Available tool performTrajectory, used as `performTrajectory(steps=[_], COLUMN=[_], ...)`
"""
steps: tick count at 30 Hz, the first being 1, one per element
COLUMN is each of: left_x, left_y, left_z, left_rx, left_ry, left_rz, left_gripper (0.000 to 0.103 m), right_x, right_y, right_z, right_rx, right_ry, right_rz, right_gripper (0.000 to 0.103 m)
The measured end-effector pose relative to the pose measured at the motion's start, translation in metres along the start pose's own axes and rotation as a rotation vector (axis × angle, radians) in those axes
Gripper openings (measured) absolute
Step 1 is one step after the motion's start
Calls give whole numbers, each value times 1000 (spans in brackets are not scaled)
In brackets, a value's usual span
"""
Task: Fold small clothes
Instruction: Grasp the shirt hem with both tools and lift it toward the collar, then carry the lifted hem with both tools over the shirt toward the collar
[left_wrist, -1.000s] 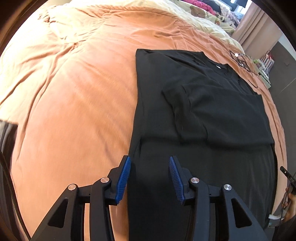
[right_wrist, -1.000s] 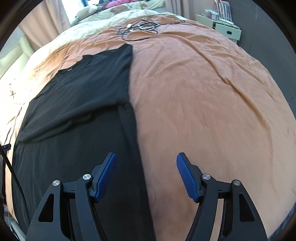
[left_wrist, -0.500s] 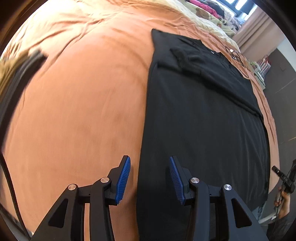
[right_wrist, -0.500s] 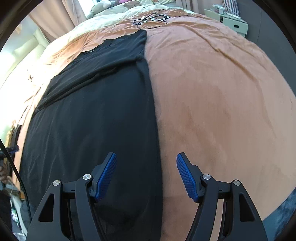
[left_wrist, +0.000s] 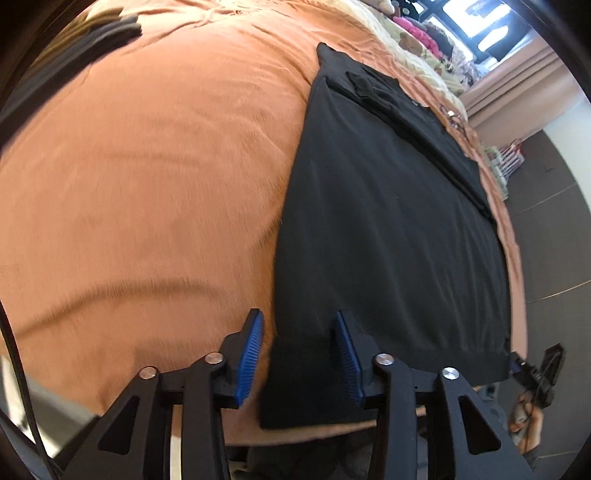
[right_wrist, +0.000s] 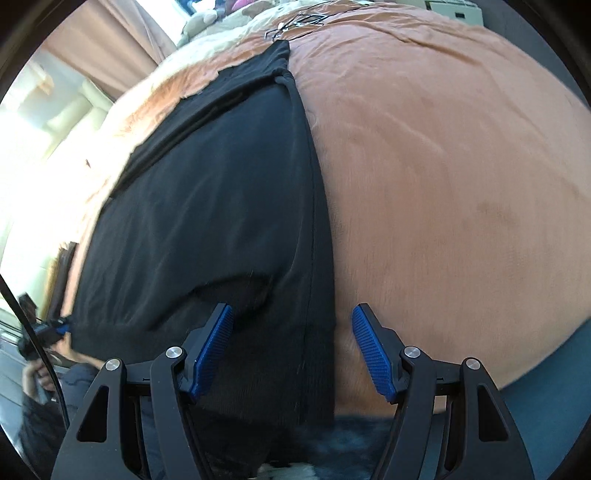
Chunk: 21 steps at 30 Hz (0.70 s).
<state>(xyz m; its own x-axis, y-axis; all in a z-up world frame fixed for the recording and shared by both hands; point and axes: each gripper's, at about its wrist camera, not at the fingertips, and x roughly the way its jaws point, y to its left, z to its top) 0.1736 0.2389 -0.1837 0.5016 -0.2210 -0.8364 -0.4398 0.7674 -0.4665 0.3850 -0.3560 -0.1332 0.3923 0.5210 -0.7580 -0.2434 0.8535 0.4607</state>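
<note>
Orange bedding (left_wrist: 155, 192) covers a wide bed, with a pale patterned quilt (left_wrist: 413, 40) and curtains (right_wrist: 122, 48) at the far end. One black shirt (left_wrist: 388, 229) lies flat on the orange cover, lengthwise along the bed, its sleeves folded in across the upper part so the outline is a long rectangle; the ribbed hem is nearest both cameras and hangs a little over the bed's edge. Two grippers are in view. The left gripper (left_wrist: 298, 354) is spread open with the shirt's left hem corner lying between its blue pads (left_wrist: 251, 354), not pinched. The right gripper (right_wrist: 291, 350) is also wide open, straddling the right hem corner, where the fabric is doubled along the side. A tangle of dark cables (right_wrist: 295, 22) lies beyond the collar.
</note>
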Motion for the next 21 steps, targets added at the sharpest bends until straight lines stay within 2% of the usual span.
performTrajectory(steps=[6,12,17,19,21], left_x=[-3,0,9,11,13], left_y=[5,19,18,17,13], left_z=[-14,-12,-3,0,2], left_rx=[-39,-112,-131,-136,-132], left_ry=[-3,-11,-23,-28,-29], left_rz=[-85,-179,-209,-213,-200], left_gripper=[39,36,34,34,26], right_x=[-16,-16,-2,4,10], right_y=[-17,-34,-41,-42,-44], right_z=[-28,-38,-35,-35,-35], right_rx=[90,153,203,225,246], right_ry=[-30,-77,-110,-121,-126], right_rz=[131,233,268,280,270], right_gripper=[57,49,41,32,21])
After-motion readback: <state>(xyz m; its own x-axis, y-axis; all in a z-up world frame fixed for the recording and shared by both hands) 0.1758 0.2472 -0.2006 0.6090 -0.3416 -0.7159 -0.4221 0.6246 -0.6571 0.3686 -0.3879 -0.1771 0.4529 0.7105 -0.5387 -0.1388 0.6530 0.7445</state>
